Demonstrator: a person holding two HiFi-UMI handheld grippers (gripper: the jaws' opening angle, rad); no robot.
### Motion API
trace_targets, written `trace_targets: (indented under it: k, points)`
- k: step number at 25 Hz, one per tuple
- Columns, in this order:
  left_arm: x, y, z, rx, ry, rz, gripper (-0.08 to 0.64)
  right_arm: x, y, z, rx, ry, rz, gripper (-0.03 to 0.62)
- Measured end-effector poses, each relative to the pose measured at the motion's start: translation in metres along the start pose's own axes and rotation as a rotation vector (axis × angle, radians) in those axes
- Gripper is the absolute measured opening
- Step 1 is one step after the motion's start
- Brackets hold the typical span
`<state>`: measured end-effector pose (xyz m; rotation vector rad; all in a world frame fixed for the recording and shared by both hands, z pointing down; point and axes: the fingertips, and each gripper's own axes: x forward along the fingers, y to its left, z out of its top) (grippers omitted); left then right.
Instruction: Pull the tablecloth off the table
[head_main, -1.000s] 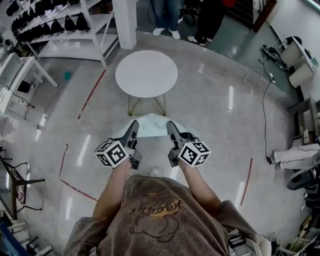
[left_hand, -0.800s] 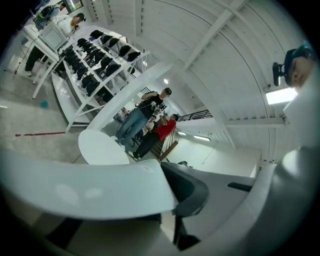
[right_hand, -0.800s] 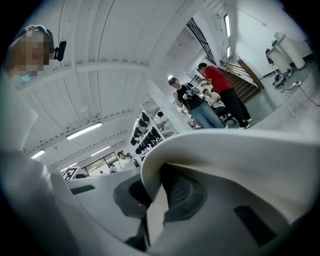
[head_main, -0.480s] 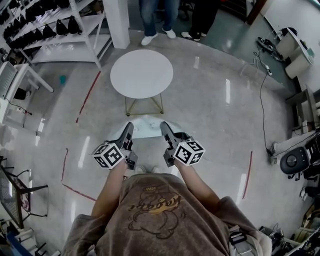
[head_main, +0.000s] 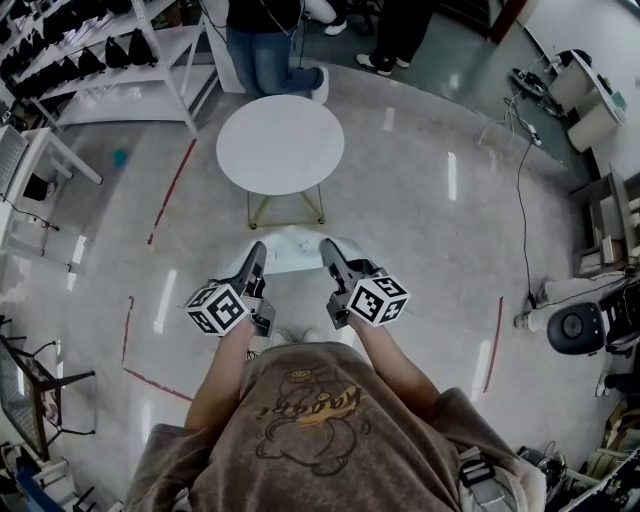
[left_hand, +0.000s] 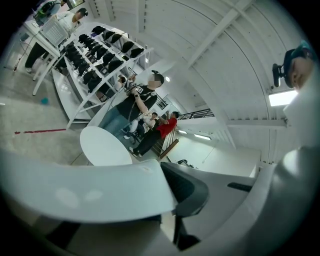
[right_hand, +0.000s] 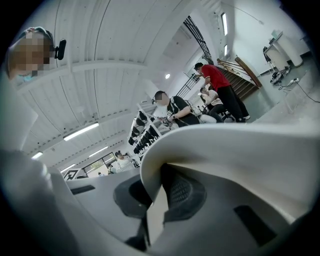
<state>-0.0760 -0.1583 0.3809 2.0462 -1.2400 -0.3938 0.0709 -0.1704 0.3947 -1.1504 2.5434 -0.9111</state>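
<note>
The white tablecloth (head_main: 290, 252) hangs off the floor, stretched between my two grippers in front of my chest. My left gripper (head_main: 258, 250) is shut on its left edge, my right gripper (head_main: 326, 248) on its right edge. The round white table (head_main: 280, 145) stands bare beyond them, apart from the cloth. In the left gripper view the cloth (left_hand: 85, 190) fans out from the shut left gripper (left_hand: 172, 200), with the table (left_hand: 102, 147) behind. Seen from the right gripper view, the cloth (right_hand: 240, 155) curls over the shut right gripper (right_hand: 155, 200).
A person in jeans (head_main: 265, 50) stands right behind the table. White shelf racks (head_main: 120, 50) fill the back left. Red tape lines (head_main: 170, 195) mark the floor at left. A cable (head_main: 525, 200) and a round stool (head_main: 575, 328) lie at right.
A person in jeans has stepped up to the far side of the table. Both grippers still hold the cloth in about the same place.
</note>
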Motion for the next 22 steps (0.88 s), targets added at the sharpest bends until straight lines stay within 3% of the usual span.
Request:
trace_targets:
  k: [22]
  points:
    - [-0.014, 0.007, 0.019, -0.023, 0.015, 0.017, 0.021, 0.015, 0.018, -0.003, 0.015, -0.016, 0.011, 0.009]
